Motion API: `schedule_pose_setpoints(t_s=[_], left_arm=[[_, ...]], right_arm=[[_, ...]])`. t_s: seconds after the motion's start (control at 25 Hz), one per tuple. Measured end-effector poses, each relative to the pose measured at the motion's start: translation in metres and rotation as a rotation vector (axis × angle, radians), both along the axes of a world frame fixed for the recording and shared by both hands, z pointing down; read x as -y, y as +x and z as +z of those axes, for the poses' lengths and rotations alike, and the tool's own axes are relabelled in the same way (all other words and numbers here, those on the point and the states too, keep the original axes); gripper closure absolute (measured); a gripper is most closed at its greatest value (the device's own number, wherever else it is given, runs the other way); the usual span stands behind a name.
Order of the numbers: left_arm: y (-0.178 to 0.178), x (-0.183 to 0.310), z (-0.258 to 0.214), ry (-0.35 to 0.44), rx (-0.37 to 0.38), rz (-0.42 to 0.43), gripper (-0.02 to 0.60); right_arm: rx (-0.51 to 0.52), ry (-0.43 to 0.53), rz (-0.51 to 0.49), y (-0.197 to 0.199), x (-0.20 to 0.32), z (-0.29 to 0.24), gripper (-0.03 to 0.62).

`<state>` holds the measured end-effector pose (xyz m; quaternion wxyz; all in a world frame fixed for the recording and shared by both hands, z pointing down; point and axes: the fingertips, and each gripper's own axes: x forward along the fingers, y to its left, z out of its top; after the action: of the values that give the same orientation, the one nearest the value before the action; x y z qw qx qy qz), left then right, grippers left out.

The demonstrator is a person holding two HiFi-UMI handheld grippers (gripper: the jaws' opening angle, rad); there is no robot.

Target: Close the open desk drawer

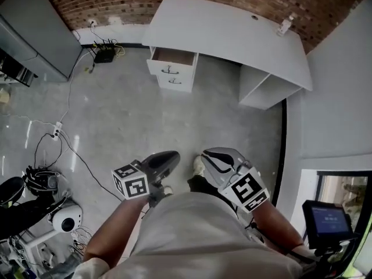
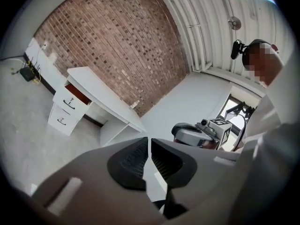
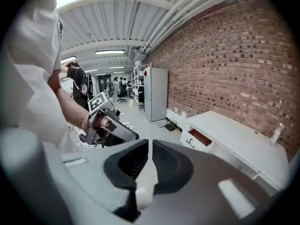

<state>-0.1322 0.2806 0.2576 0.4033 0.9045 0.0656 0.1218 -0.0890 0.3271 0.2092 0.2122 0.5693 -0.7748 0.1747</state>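
Drawer (image 1: pixel 172 57) open, top of desk (image 1: pixel 232 31)

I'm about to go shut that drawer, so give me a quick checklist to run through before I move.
1. Drawer open and needing a push: ok, the top one is pulled out.
2. Left gripper free: ok, jaws together, nothing between them.
3. Right gripper free: ok, jaws together, nothing held.
4. Drawer within reach: not ok, both grippers sit close to the body, well back from the desk.
5. Way to the desk: ok, bare floor ahead; the cables lie off to the left.
6. Nothing sticking up out of the drawer: cannot tell, too small to see.
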Motion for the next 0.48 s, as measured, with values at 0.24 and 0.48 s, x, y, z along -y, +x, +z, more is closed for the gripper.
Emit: schedule_pose_setpoints(t_s=[0.24, 0.48], left_arm=[[0.079, 0.045, 0.005, 0.021, 0.013, -0.118, 0.565], [0.115, 0.077, 0.013, -0.038, -0.003, -0.192, 0.555]], right_arm=[[-0.011, -0.02, -0.14, 0.091, 0.048, 0.005, 0.571], [0.009, -0.053, -0.235, 0.13, 0.097, 0.022, 0.577]])
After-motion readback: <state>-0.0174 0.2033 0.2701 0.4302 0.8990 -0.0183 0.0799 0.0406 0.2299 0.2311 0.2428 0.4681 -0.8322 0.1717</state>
